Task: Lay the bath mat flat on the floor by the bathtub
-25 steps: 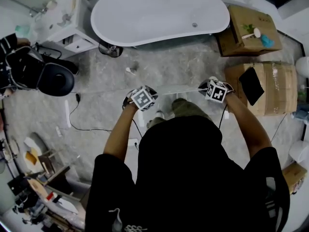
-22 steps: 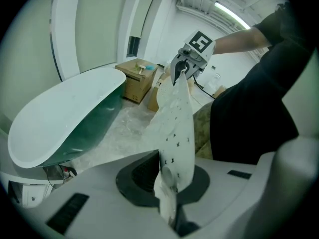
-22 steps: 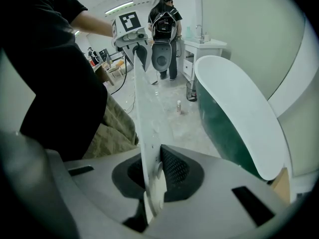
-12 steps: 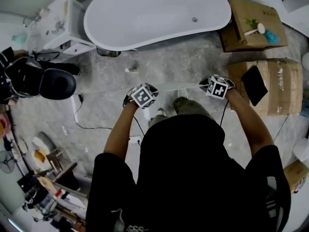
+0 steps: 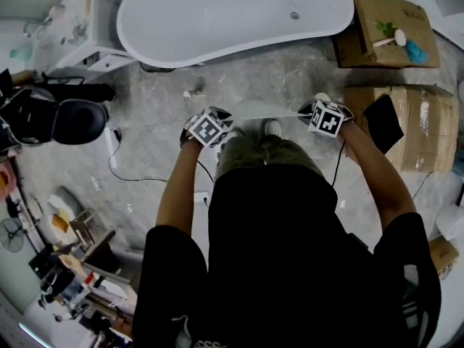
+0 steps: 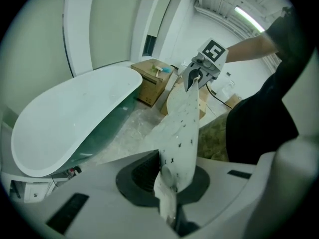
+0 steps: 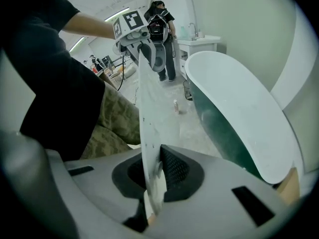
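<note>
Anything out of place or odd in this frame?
Nothing spilled or damaged. One stray item: a small bottle sits on the floor beside the bathtub, near where the bath mat, held up on edge, would go.

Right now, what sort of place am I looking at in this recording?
Probably a mock bathroom staged inside a lab or workshop: a freestanding white bathtub and a sink cabinet stand on a stone-look floor, with cardboard boxes beside them.
</note>
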`<state>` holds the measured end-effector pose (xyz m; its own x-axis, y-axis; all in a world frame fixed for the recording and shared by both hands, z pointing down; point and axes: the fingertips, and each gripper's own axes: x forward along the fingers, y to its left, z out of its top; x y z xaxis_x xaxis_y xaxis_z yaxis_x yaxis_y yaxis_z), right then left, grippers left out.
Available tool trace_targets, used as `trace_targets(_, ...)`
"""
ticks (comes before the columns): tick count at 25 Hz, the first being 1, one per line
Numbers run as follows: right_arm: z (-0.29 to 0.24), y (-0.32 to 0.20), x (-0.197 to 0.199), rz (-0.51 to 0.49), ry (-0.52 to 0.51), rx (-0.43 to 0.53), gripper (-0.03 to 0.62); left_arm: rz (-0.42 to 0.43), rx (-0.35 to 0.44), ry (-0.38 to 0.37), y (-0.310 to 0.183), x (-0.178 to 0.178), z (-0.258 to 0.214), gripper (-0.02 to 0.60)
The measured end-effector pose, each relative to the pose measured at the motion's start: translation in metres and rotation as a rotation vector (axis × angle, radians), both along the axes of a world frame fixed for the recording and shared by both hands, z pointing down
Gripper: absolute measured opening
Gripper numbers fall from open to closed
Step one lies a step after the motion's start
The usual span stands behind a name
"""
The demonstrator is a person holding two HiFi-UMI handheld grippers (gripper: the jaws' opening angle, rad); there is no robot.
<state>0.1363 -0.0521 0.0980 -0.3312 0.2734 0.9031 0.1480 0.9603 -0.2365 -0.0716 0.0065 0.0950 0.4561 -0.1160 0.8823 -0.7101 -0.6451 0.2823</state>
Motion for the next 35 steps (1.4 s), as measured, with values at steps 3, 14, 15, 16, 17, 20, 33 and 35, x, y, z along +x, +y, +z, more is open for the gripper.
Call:
trace_targets(3,0.0,-0.007,-0.022,0.029,-0.001,0.006,0.029,0.019,0.011,-0.006,-0.006,-0.022,0.007,0.029)
trace_targets(14,0.022,-0.005,-0.087,0.135,0.034,0.01,0.028,0.047,-0.034,0.04,-0.004,-0.087,0.033,0.029)
trace_targets(15,0.025,-0.003,-0.092,0.134,0.038,0.012,0.028,0.05,-0.041,0.041,-0.004,-0.092,0.037,0.029)
trace_targets(16,0.029,-0.002,-0.097,0.135,0.043,0.012,0.028,0.052,-0.045,0.043,-0.004,-0.097,0.04,0.029)
trace_targets(17,0.032,-0.002,-0.1,0.14,0.05,0.009,0.028,0.055,-0.047,0.045,-0.006,-0.101,0.044,0.029)
trace_targets(20,0.042,-0.004,-0.104,0.162,0.075,0.01,0.028,0.078,-0.044,0.051,-0.007,-0.107,0.056,0.029)
trace_targets(33,0.086,0.008,-0.111,0.263,0.069,0.043,0.028,0.077,-0.07,0.047,0.014,-0.109,0.108,0.029)
trace_targets(35,0.1,0.006,-0.105,0.273,0.059,0.053,0.028,0.072,-0.068,0.046,0.01,-0.102,0.12,0.029)
